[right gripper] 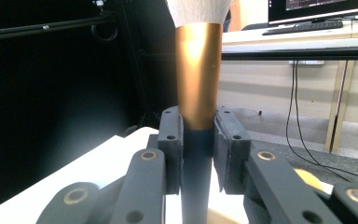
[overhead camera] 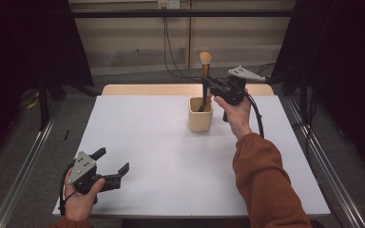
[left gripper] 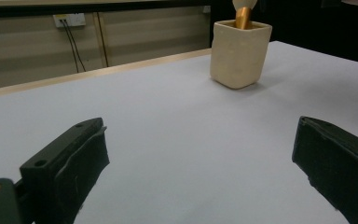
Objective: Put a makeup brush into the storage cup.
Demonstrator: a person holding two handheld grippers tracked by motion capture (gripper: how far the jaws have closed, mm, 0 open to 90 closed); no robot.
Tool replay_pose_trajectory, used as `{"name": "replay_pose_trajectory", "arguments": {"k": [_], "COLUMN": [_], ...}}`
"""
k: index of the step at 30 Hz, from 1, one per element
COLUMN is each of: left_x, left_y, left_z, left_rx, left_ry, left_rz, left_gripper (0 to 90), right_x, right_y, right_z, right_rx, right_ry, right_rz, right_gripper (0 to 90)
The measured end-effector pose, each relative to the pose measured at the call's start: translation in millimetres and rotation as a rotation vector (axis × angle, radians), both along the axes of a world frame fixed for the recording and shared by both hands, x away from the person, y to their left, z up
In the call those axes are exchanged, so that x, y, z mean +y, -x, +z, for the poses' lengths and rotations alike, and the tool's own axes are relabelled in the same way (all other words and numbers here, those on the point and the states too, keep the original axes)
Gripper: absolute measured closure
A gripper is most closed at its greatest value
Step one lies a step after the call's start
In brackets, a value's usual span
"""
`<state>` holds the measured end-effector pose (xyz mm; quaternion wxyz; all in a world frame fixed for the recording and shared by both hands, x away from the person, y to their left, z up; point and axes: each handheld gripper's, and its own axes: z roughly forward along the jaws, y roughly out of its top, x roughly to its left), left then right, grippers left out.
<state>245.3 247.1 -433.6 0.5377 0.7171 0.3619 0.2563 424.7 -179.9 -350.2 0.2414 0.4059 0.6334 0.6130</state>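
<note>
A makeup brush (overhead camera: 205, 76) with a pale bristle head, a copper ferrule (right gripper: 197, 74) and a dark handle stands upright in a cream square cup (overhead camera: 200, 114) at the table's far middle. My right gripper (overhead camera: 208, 84) is shut on the brush's dark handle just below the ferrule, above the cup. In the right gripper view both pads (right gripper: 171, 149) press the handle. My left gripper (overhead camera: 111, 163) rests open near the front left corner, nothing between its jaws; its own view shows the cup (left gripper: 239, 53) far ahead.
The white table (overhead camera: 171, 156) has a bare wooden strip (overhead camera: 147, 89) along its far edge. Black curtains hang on both sides, and cables run down the back wall (overhead camera: 168, 42). Metal rails (overhead camera: 24, 175) run along the floor beside the table.
</note>
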Motion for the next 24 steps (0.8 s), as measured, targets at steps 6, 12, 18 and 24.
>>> {"name": "replay_pose_trajectory", "arguments": {"k": [6, 12, 18, 24], "left_x": [0.1, 0.0, 0.4, 0.4], "left_y": [0.2, 0.2, 0.0, 0.2], "left_z": [0.0, 0.0, -0.1, 0.0], "left_rx": [0.000, 0.000, 0.001, 0.000], "left_ry": [0.001, -0.002, -0.004, -0.003], "left_rz": [0.000, -0.002, -0.001, -0.001], "left_gripper": [3.2, 3.2, 3.2, 3.2], "right_x": [1.9, 3.9, 3.6, 3.3], "right_y": [-0.9, -0.7, -0.7, -1.6], "right_z": [-6.3, -13.8, -20.1, -23.1], "right_rx": [0.004, 0.012, 0.021, 0.026], "right_ry": [0.008, 0.007, 0.014, 0.019], "right_rz": [0.003, 0.002, -0.001, -0.005], "right_gripper": [75.1, 75.1, 75.1, 75.0]}}
